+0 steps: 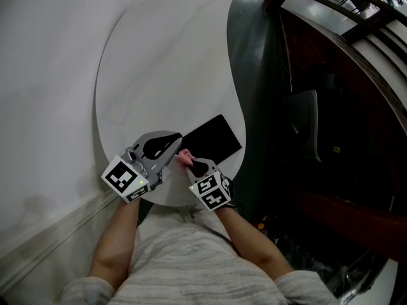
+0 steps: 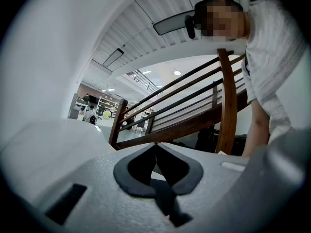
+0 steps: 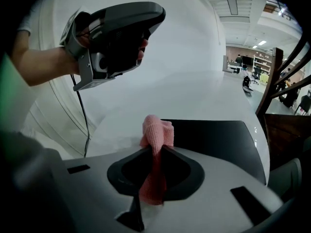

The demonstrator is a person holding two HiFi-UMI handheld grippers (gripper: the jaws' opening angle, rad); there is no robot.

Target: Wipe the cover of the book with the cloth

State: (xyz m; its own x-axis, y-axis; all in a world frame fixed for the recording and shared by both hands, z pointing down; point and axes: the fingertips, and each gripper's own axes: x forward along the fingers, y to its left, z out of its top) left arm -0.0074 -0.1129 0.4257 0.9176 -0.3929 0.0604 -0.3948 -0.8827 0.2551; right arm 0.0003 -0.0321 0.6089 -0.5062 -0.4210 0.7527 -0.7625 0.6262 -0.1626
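A: What was the largest thing there?

B: The white rounded tabletop [image 1: 159, 62]. A black book [image 1: 213, 138] lay flat on it, near the edge at about 4 o'clock in the head view.

A: And the hand-held grippers?

B: The left hand-held gripper [image 2: 155, 147] was at 9 o'clock from the book, its jaws pressed together on nothing. The right hand-held gripper [image 3: 155, 149], at the book's 7 o'clock, was clamped on the pink cloth [image 3: 158, 130].

A: Was the cloth touching the book?

B: It stuck out by the near corner; contact I could not tell.
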